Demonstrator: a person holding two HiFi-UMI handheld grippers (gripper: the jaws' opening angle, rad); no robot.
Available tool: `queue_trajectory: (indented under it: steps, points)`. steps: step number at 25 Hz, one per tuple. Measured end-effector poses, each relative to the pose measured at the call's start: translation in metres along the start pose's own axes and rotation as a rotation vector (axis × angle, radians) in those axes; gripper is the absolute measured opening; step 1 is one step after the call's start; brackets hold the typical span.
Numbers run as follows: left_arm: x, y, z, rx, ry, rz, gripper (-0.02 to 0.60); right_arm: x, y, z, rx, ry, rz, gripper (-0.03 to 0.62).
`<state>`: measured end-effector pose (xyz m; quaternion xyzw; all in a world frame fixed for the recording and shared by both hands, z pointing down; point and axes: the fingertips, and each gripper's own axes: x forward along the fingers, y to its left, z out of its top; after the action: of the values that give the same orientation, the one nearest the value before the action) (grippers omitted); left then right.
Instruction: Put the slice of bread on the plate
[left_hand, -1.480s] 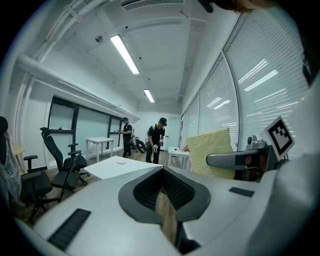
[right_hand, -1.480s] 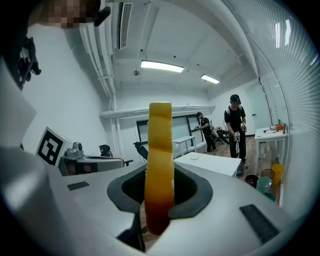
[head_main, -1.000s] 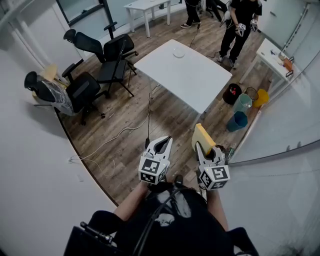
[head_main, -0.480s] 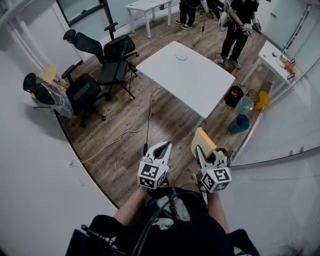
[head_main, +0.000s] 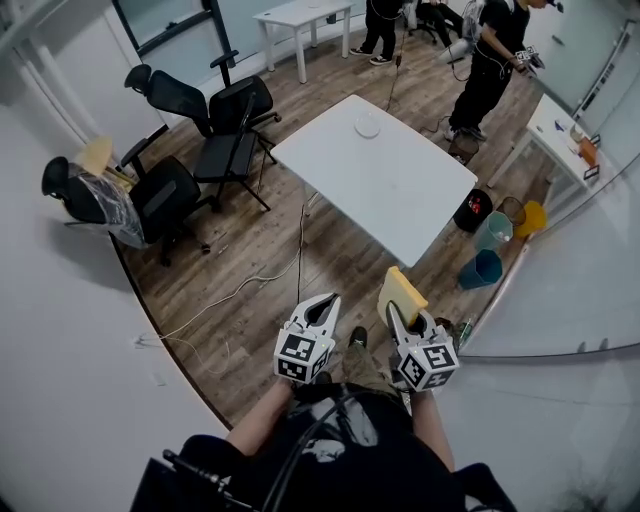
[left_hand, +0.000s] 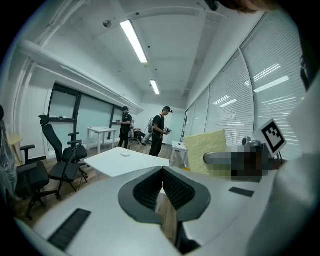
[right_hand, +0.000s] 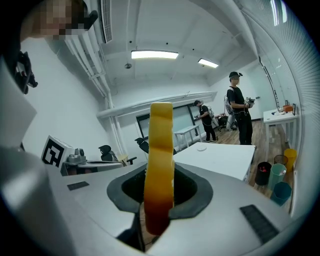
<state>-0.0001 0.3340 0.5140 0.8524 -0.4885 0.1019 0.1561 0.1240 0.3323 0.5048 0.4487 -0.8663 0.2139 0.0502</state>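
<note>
A pale yellow slice of bread (head_main: 400, 292) stands upright between the jaws of my right gripper (head_main: 401, 313), which is shut on it. The right gripper view shows the slice edge-on (right_hand: 160, 160), its crust down in the jaws. My left gripper (head_main: 323, 305) is level with it to the left, shut and empty, with its pads (left_hand: 170, 189) touching. A small white plate (head_main: 368, 126) lies near the far edge of the white table (head_main: 410, 200), well ahead of both grippers. It also shows small as the plate (left_hand: 125, 153) and the plate (right_hand: 201, 148).
Black office chairs (head_main: 215, 115) stand left of the table. Coloured bins (head_main: 490, 235) are at its right, along a glass wall. A cable (head_main: 250, 285) runs across the wooden floor. People (head_main: 495, 55) stand beyond the table, by another white table (head_main: 300, 15).
The table and plate have come nearer in the head view as I walk forward. Both grippers keep their pose, the bread still clamped in the right one. The person beyond has stepped right.
</note>
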Motion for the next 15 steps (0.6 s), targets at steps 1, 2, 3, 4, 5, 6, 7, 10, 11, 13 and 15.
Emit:
queue_trajectory:
  steps: [1, 2, 3, 4, 5, 6, 7, 10, 11, 13, 15]
  points:
    - [0.015, 0.003, 0.006, 0.005, -0.001, 0.0, 0.008, 0.009, -0.01, 0.007, -0.002, -0.002, 0.006, 0.095]
    - [0.03, 0.004, 0.014, 0.012, -0.003, -0.002, 0.008, 0.017, -0.02, 0.015, -0.007, -0.003, 0.014, 0.095]
    - [0.044, 0.005, 0.022, 0.02, -0.006, -0.002, 0.008, 0.024, -0.03, 0.024, -0.014, -0.006, 0.025, 0.095]
    - [0.058, 0.006, 0.029, 0.027, -0.009, 0.0, 0.008, 0.031, -0.04, 0.032, -0.021, -0.01, 0.037, 0.095]
    - [0.073, 0.008, 0.037, 0.031, -0.012, 0.004, 0.008, 0.039, -0.05, 0.04, -0.027, -0.013, 0.048, 0.095]
    - [0.085, 0.011, 0.043, 0.033, -0.014, 0.011, 0.008, 0.047, -0.06, 0.047, -0.03, -0.013, 0.059, 0.095]
    - [0.096, 0.015, 0.049, 0.033, -0.016, 0.019, 0.008, 0.056, -0.068, 0.052, -0.031, -0.011, 0.07, 0.095]
    - [0.117, 0.03, 0.061, 0.02, -0.022, 0.052, 0.008, 0.079, -0.083, 0.062, -0.033, 0.009, 0.112, 0.095]
    - [0.123, 0.037, 0.064, 0.015, -0.023, 0.065, 0.008, 0.089, -0.087, 0.065, -0.035, 0.017, 0.125, 0.095]
    - [0.133, 0.051, 0.069, 0.007, -0.02, 0.087, 0.008, 0.108, -0.094, 0.069, -0.034, 0.033, 0.144, 0.095]
    - [0.141, 0.066, 0.072, -0.001, -0.009, 0.104, 0.008, 0.126, -0.099, 0.072, -0.024, 0.048, 0.153, 0.095]
